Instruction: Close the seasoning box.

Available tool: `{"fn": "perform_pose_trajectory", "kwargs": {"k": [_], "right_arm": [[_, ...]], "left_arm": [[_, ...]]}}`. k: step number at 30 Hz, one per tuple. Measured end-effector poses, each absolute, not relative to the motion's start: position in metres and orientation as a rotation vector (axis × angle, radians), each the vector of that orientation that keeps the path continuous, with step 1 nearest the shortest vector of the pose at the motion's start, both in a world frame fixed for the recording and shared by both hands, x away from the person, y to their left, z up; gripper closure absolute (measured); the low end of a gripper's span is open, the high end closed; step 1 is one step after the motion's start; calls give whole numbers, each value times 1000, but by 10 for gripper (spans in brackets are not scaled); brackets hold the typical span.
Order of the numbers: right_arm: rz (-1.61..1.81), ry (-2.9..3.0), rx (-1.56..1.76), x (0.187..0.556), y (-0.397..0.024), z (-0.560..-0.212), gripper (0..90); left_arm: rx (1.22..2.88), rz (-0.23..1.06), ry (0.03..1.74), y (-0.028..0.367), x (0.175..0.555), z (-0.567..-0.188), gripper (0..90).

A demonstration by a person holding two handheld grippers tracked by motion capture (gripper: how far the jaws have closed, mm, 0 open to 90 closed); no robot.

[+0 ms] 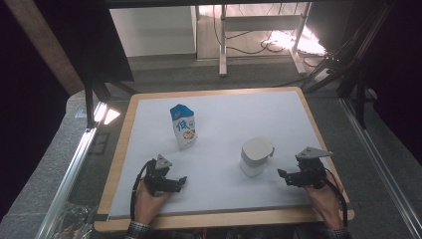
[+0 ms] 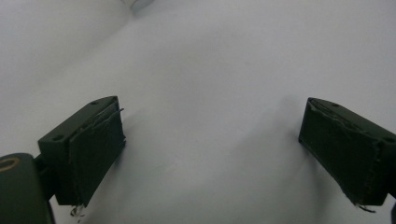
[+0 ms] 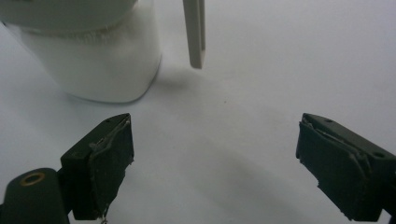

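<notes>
While lidded white container (image 1: 256,156) stands shut, contents hidden, left gripper (image 1: 180,182) and right gripper (image 1: 282,175) fingers gape, empty.

The high view is soft and grainy, with dark surroundings and the white table (image 1: 278,119) evenly lit; a strong glare burns out on the floor (image 1: 293,42) far beyond the right gripper (image 1: 281,175). In the right gripper view the light is dim and flat, the white container (image 3: 93,56) just ahead of the jaws is blurred and casts a faint shadow toward them. The left gripper view is dim, with soft shadows beside each jaw and darkening toward the corners.
</notes>
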State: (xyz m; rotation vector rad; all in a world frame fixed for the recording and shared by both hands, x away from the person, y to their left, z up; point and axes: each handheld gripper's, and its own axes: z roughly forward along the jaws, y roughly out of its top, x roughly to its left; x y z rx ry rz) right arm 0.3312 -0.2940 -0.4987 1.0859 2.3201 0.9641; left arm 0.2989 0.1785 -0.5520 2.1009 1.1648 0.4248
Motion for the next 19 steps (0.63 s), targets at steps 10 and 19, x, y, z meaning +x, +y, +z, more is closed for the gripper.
{"fn": "perform_pose_trajectory", "kwargs": {"k": [10, 19], "right_arm": [[893, 2358, 1093, 332, -285, -524, 108], [954, 2340, 1111, 332, -288, -531, 94]], "left_arm": [[2101, 425, 1165, 179, 299, -552, 64], [2099, 422, 1166, 179, 299, -552, 63]]}}
